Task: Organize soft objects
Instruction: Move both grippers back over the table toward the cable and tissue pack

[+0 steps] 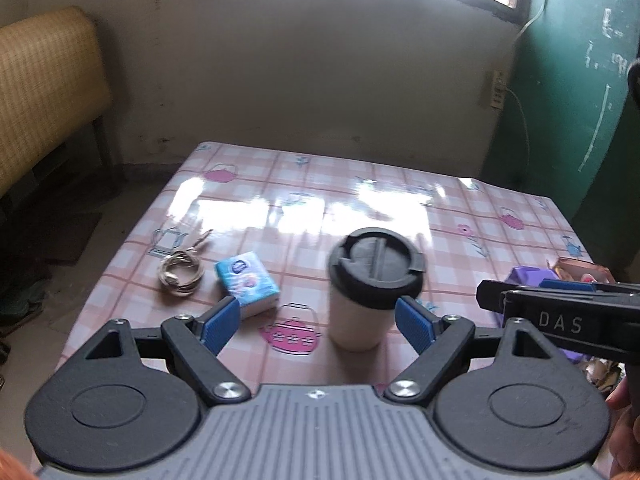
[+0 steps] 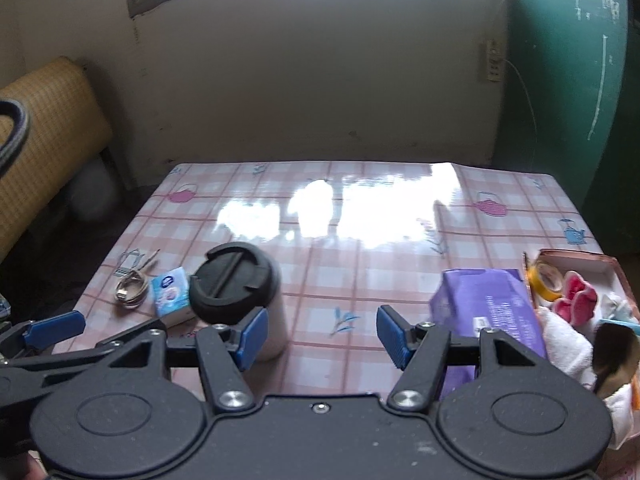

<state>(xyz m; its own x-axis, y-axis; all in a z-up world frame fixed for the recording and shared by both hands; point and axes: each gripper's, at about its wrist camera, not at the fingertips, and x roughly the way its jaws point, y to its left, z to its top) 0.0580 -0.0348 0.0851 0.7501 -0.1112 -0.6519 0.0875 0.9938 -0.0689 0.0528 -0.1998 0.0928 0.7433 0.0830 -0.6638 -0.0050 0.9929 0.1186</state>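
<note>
Hovering left tongs [image 1: 318, 320] spread, tissue pack [image 1: 247, 283] beside cup [image 1: 370, 292]

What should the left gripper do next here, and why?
Probably swing the left gripper left and down toward the small tissue pack. Its jaws are open and empty, and the pack is the soft item lying loose on the table, between the coiled cable and the lidded cup. The box at the right already holds soft things.
</note>
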